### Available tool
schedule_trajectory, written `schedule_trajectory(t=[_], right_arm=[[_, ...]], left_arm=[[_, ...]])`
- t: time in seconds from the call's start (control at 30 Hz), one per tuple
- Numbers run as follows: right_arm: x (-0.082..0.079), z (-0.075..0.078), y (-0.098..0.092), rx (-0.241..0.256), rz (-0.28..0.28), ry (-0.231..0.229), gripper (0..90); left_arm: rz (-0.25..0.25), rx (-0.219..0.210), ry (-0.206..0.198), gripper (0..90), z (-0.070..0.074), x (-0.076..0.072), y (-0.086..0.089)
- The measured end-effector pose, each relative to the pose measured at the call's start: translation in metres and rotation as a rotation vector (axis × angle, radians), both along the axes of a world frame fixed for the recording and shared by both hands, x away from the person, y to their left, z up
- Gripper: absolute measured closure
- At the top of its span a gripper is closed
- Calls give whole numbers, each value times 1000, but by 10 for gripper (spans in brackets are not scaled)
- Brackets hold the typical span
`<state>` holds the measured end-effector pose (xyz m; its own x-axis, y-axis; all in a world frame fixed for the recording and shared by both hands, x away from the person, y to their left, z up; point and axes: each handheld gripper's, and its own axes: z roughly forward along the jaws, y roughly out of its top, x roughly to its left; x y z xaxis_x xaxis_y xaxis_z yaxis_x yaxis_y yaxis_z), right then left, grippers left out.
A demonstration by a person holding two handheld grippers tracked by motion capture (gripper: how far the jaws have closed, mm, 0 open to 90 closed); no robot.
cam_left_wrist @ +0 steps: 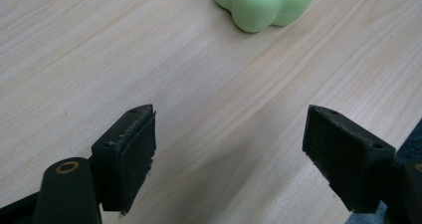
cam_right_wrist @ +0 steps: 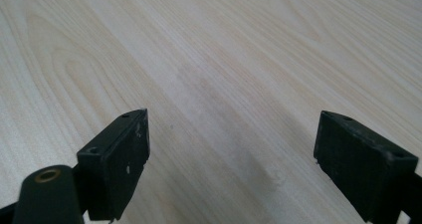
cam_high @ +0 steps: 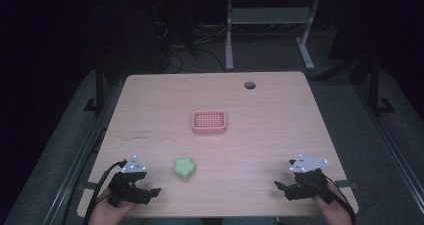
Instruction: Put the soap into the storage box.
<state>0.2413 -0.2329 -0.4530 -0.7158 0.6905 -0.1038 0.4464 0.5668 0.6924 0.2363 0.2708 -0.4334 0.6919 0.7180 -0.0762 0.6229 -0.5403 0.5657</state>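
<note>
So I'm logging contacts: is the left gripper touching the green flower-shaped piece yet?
Apart. In the left gripper view, bare table lies between the open jaws of the left gripper and the green flower-shaped piece.

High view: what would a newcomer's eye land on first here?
Probably the pink slotted tray at the middle of the wooden table. Next, the lumpy green piece near the front edge, just ahead of the open left hand-held gripper; the right hand-held gripper waits open over bare wood.

High cam looked down over the whole table (cam_high: 150,110); both gripper cams sat low, close to the wood (left one shared the green lump (cam_left_wrist: 263,5) with it)
</note>
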Motion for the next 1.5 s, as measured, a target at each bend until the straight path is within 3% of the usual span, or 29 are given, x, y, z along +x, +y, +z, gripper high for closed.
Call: schedule_trajectory(t=[0.73, 1.03, 1.5], right_arm=[[-2, 1, 2, -4, 9, -6, 138], [-3, 2, 1, -4, 9, -11, 138], [-3, 2, 1, -3, 6, -4, 138]], left_arm=[[-47, 21, 9, 207, -2, 4, -15], [-60, -7, 8, 205, 1, 6, -22], [-90, 28, -2, 205, 10, 14, -45]])
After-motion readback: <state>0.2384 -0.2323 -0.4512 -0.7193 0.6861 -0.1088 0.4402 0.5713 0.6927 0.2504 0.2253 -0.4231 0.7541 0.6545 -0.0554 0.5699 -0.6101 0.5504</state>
